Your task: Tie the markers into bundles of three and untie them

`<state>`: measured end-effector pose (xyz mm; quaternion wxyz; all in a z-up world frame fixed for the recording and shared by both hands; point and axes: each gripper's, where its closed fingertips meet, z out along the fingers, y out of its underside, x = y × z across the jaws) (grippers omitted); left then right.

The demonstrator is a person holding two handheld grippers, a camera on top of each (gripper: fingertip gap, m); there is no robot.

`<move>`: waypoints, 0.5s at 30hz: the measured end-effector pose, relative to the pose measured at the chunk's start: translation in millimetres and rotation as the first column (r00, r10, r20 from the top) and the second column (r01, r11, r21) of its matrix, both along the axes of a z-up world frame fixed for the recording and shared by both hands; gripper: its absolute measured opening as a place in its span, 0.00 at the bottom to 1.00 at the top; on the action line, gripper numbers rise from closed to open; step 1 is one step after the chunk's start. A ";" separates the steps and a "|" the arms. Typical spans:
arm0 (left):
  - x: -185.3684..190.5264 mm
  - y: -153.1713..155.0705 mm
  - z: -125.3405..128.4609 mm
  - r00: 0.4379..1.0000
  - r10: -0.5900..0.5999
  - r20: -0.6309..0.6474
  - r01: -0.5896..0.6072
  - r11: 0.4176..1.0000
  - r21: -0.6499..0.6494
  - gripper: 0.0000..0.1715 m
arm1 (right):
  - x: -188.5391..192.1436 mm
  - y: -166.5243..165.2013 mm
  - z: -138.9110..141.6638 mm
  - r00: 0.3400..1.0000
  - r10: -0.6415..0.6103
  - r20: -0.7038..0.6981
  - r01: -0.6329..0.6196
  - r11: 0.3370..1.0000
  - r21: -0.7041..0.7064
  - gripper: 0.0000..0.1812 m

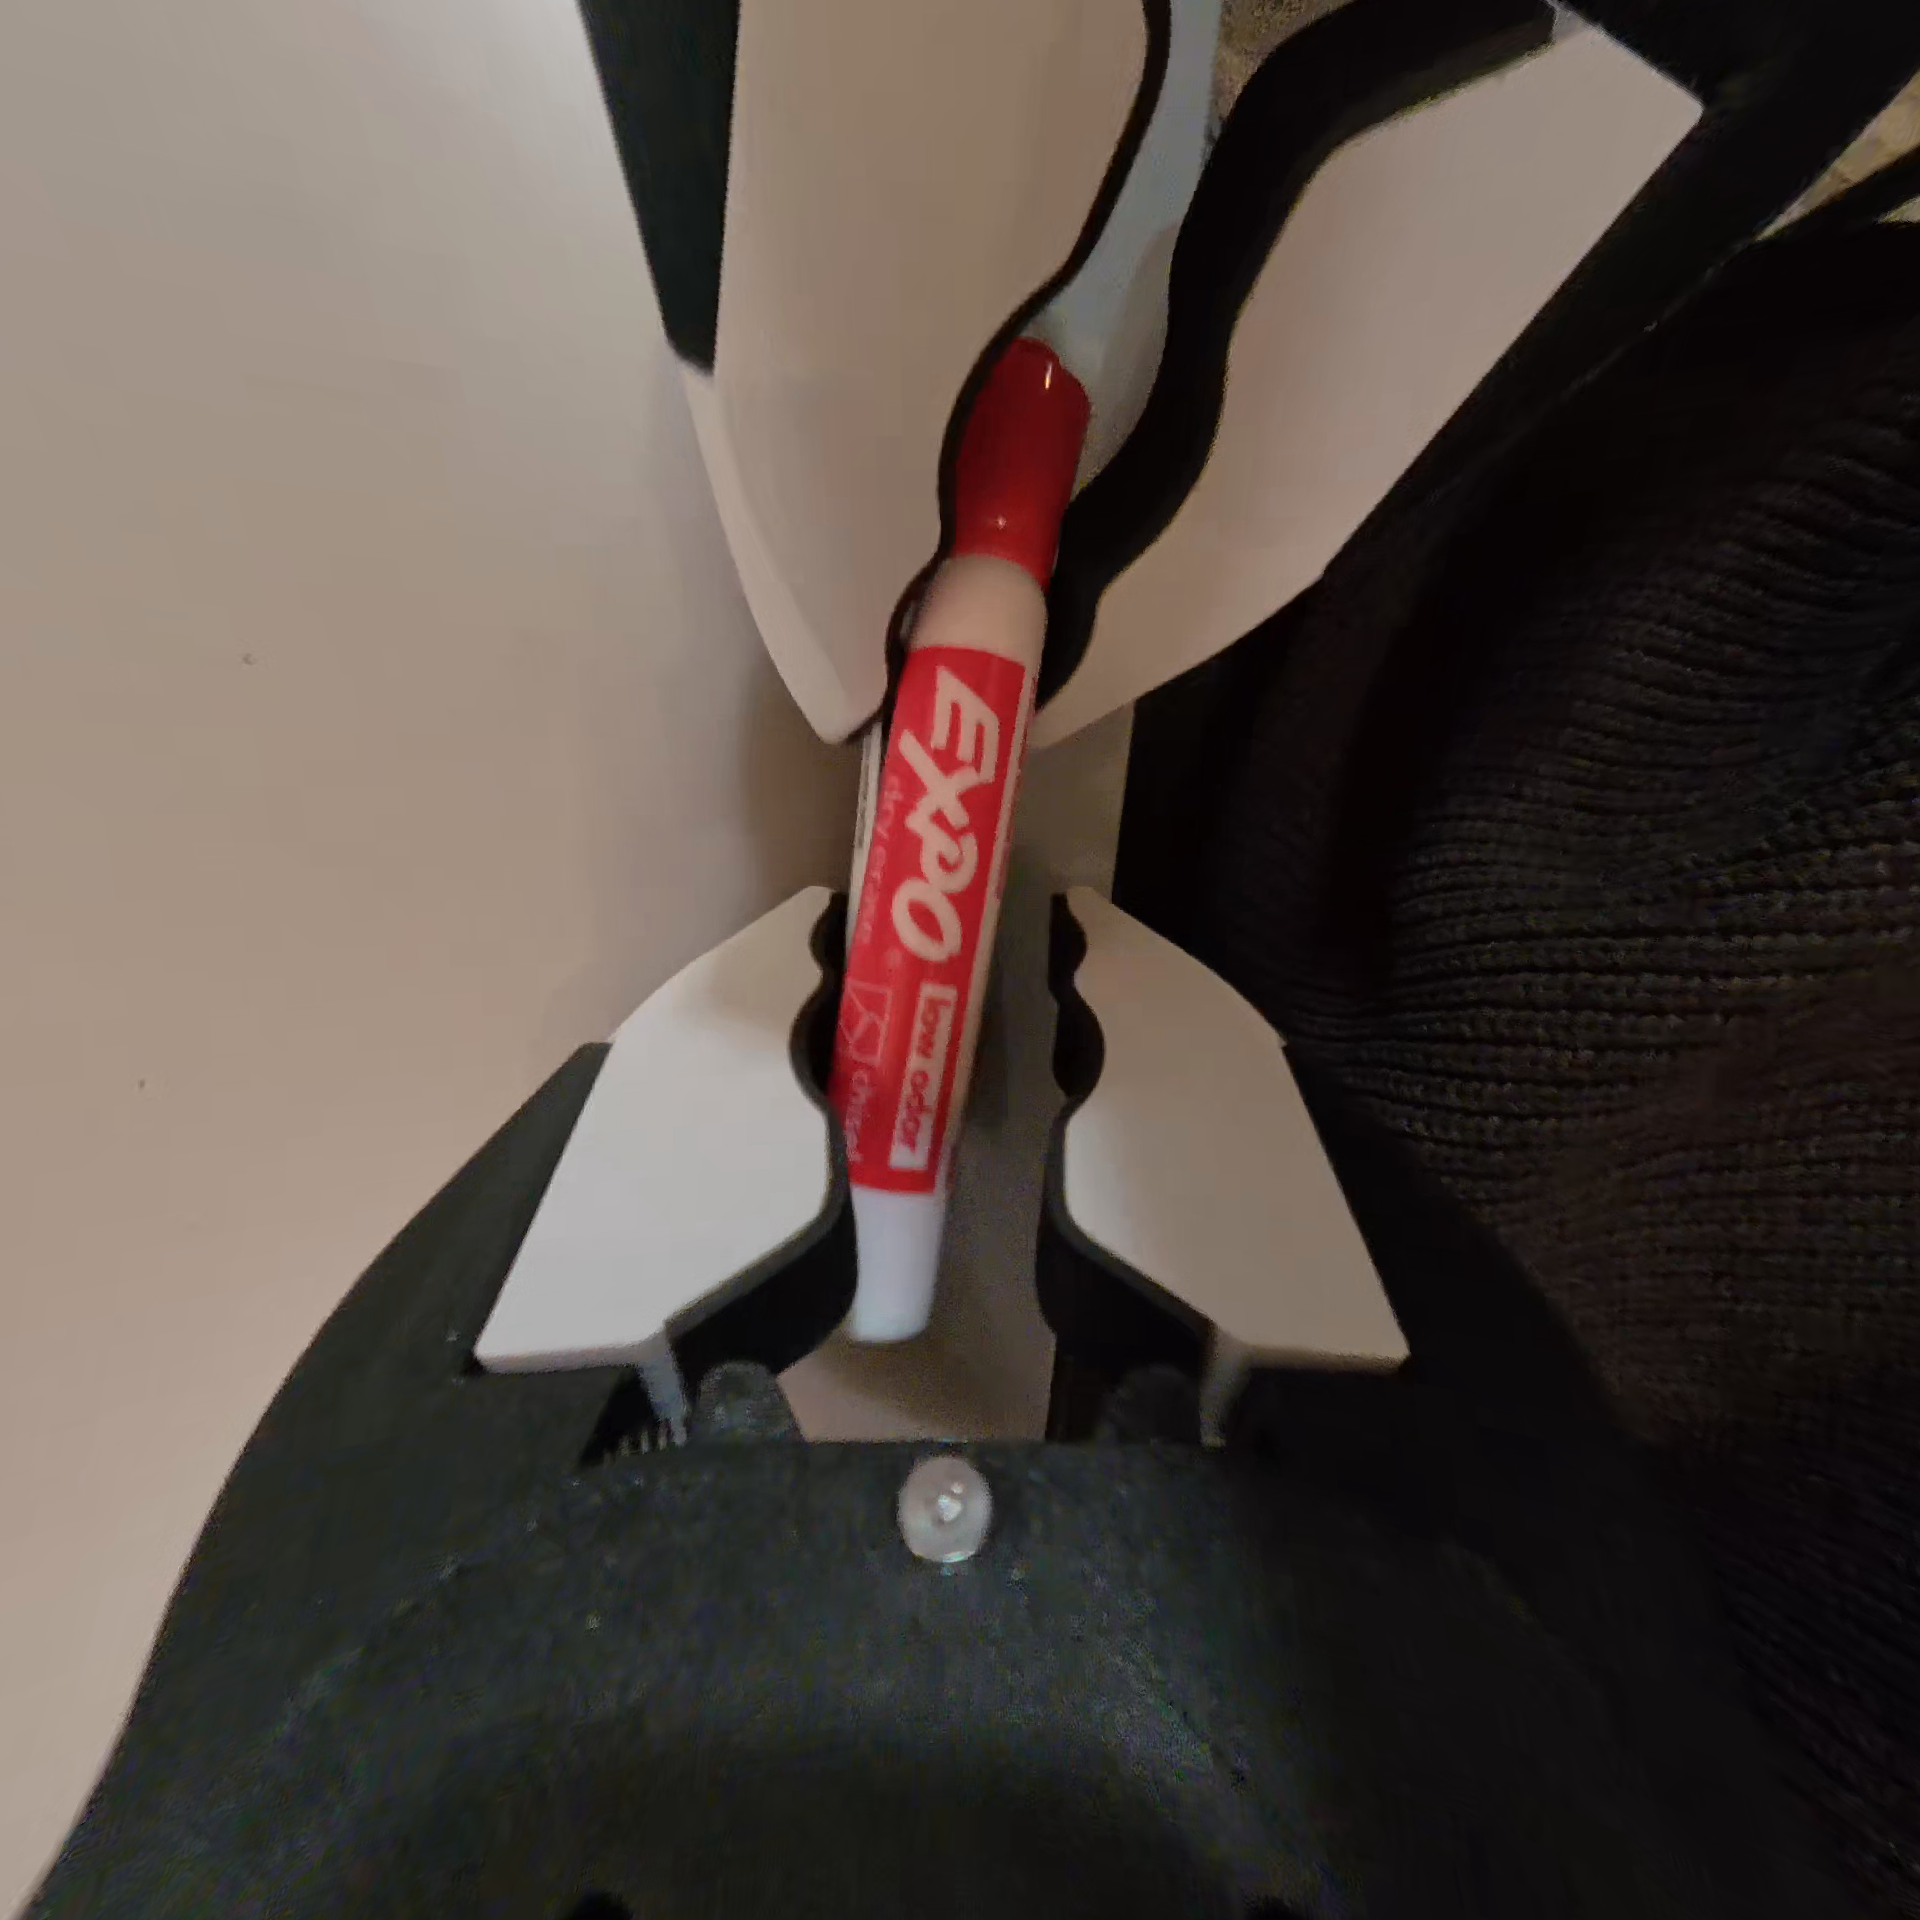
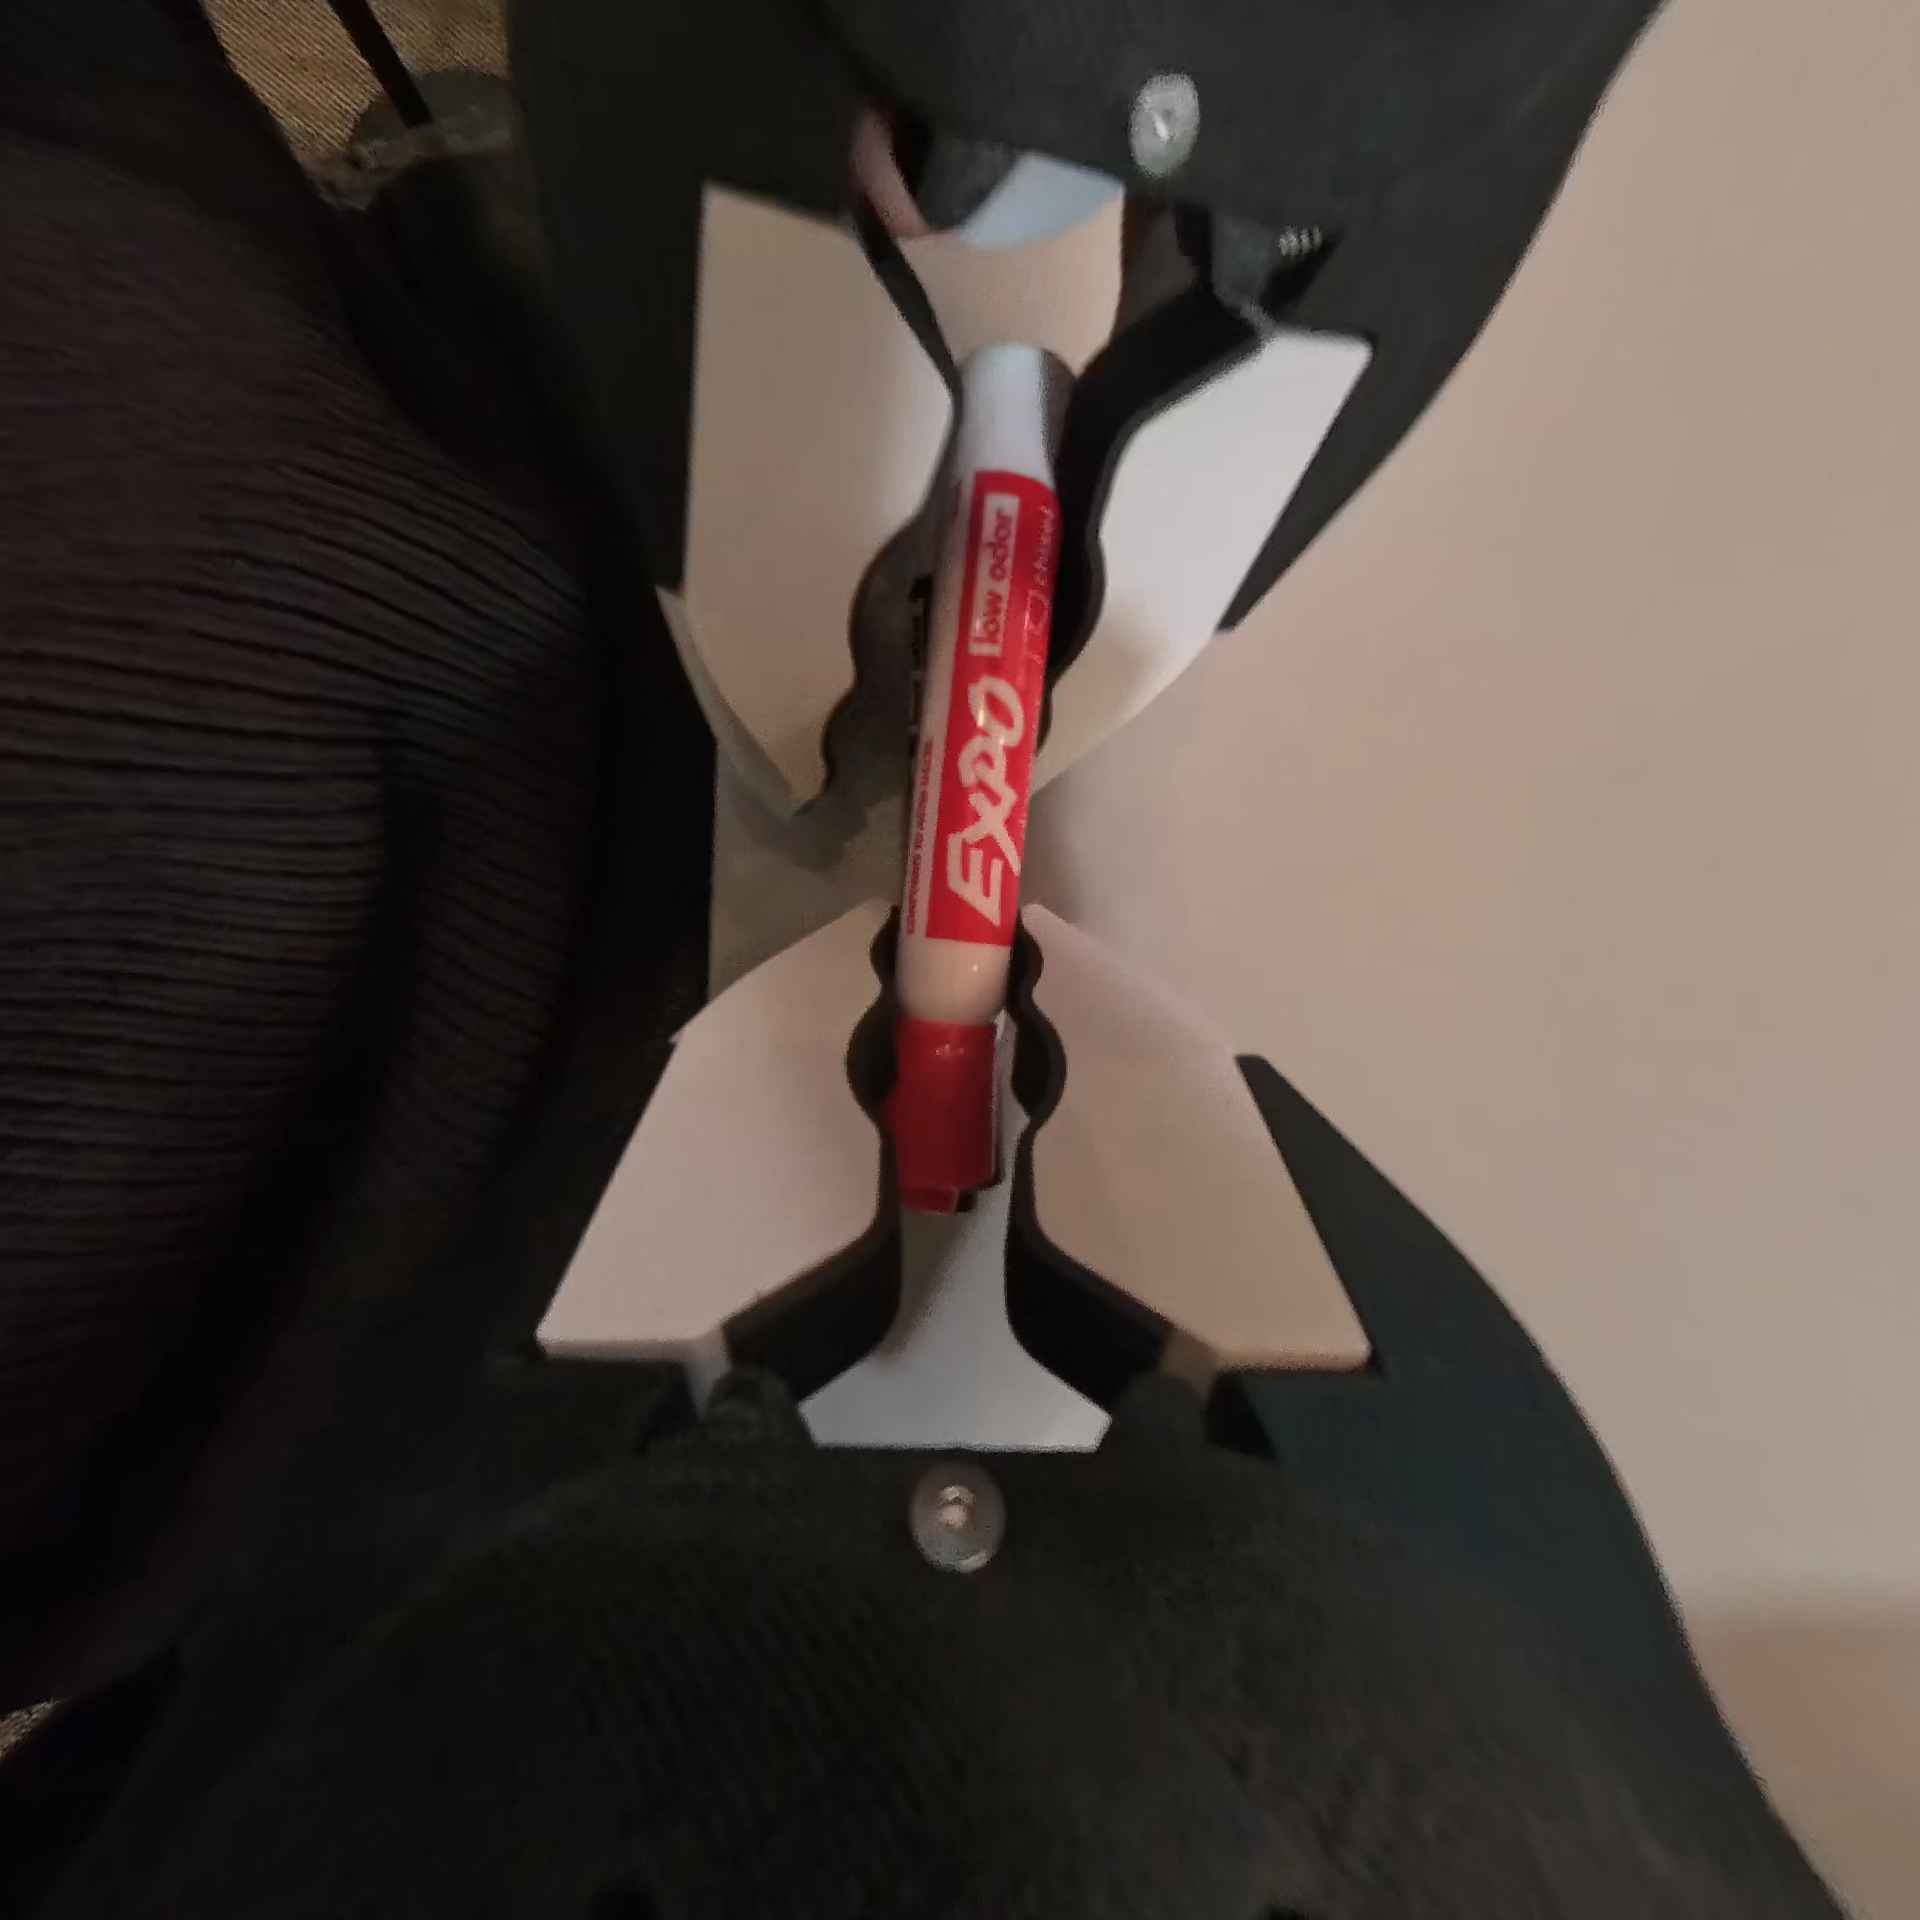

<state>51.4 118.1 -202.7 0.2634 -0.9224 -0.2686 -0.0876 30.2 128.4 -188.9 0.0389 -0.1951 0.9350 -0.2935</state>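
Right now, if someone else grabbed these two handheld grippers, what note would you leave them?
Right gripper: shut on the marker at its red cap.
Left gripper: open. Its jaws sit loosely around the marker's white barrel end, with one finger touching it and a gap on the other side.
Marker: it spans between the two facing grippers, with the cap on.
Surroundings: a pale surface behind and dark knitted fabric to one side.
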 end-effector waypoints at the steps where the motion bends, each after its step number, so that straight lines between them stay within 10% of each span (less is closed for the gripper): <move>1: -2.3 -0.9 -0.5 1.000 0.014 -0.005 -0.014 1.000 0.005 0.24 | -4.0 1.1 -0.8 1.000 -0.013 -0.004 0.013 1.000 0.004 0.10; 8: -22.8 -10.2 5.1 0.989 0.148 -0.002 -0.147 0.983 0.107 0.36 | -27.0 7.1 3.5 0.994 -0.108 0.029 0.108 0.994 -0.002 0.10; 15: -45.4 -13.6 15.1 0.961 0.272 0.055 -0.276 0.916 0.291 0.16 | -37.9 13.1 8.0 0.981 -0.158 0.117 0.160 0.987 -0.011 0.10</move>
